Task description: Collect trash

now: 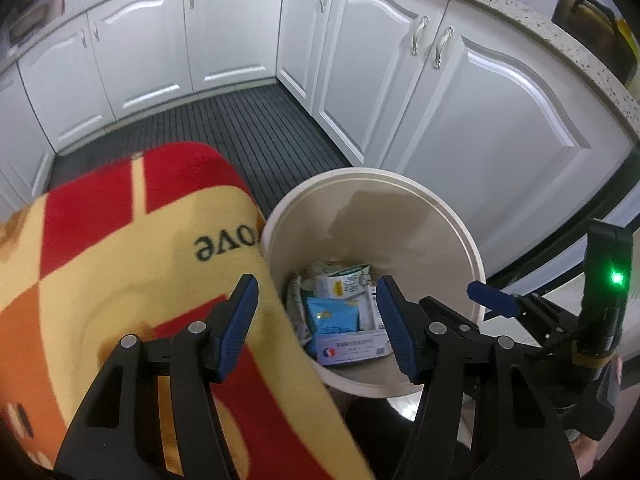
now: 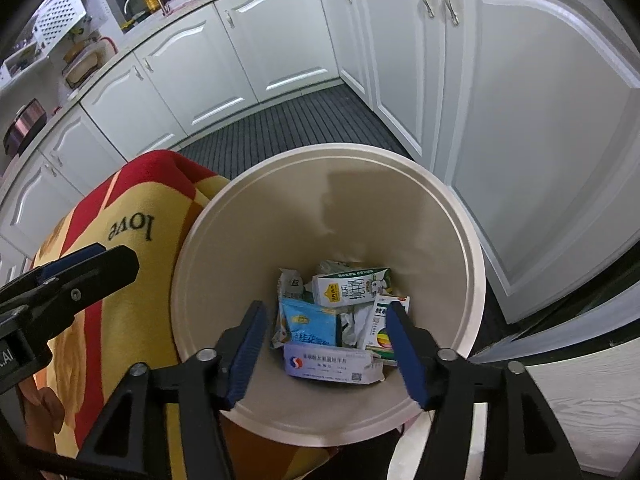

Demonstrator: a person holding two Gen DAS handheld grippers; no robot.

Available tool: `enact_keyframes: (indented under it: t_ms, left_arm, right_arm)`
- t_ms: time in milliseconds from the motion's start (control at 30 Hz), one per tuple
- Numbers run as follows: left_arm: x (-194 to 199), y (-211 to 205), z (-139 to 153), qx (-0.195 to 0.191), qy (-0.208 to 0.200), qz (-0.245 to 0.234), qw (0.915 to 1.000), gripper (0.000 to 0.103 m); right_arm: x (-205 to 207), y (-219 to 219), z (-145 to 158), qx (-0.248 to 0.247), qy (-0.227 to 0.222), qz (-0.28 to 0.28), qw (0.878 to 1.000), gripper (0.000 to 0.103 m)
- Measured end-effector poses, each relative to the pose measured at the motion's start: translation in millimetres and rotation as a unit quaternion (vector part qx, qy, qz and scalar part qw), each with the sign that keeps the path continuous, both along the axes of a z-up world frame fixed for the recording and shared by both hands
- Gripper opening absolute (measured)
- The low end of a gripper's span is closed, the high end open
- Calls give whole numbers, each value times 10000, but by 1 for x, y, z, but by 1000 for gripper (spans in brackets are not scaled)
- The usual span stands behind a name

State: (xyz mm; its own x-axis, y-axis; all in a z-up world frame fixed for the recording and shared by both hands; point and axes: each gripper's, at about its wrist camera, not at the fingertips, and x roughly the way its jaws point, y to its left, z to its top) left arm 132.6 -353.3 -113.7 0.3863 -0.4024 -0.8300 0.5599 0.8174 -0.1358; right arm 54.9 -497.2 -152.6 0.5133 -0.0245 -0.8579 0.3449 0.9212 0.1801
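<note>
A cream round bin (image 1: pixel 400 208) (image 2: pixel 280 208) stands on the floor beside white cabinets. At its bottom lie a milk carton (image 1: pixel 344 282) (image 2: pixel 352 288), a blue packet (image 1: pixel 332 314) (image 2: pixel 310 320), a white printed box (image 1: pixel 352 348) (image 2: pixel 332 362) and a small striped medicine box (image 2: pixel 380 332). My left gripper (image 1: pixel 316 284) hovers over the bin's left rim, open, with nothing between its blue pads. Above the bin's middle my right gripper (image 2: pixel 327 308) is also open and holds nothing. Each gripper shows at the edge of the other's view.
A red, orange and yellow cloth (image 1: pixel 140 260) (image 2: pixel 120 260) printed "love" drapes over something just left of the bin. White cabinet doors (image 1: pixel 460 112) close in on the right and behind. A dark ribbed mat (image 1: pixel 240 128) covers the floor beyond. Pots sit on the counter (image 1: pixel 588 16).
</note>
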Motion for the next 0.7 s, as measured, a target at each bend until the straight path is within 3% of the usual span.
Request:
enact_keyframes:
  t_ms: [267, 700]
  left_arm:
    - [-11, 29, 16, -203, -238, 274, 9991, 60]
    - [-58, 64, 59, -424, -904, 396, 9942, 60]
  right_arm:
    - [-17, 15, 23, -212, -290, 35, 9993, 64]
    - [-56, 46, 85, -783, -926, 118, 9926, 76]
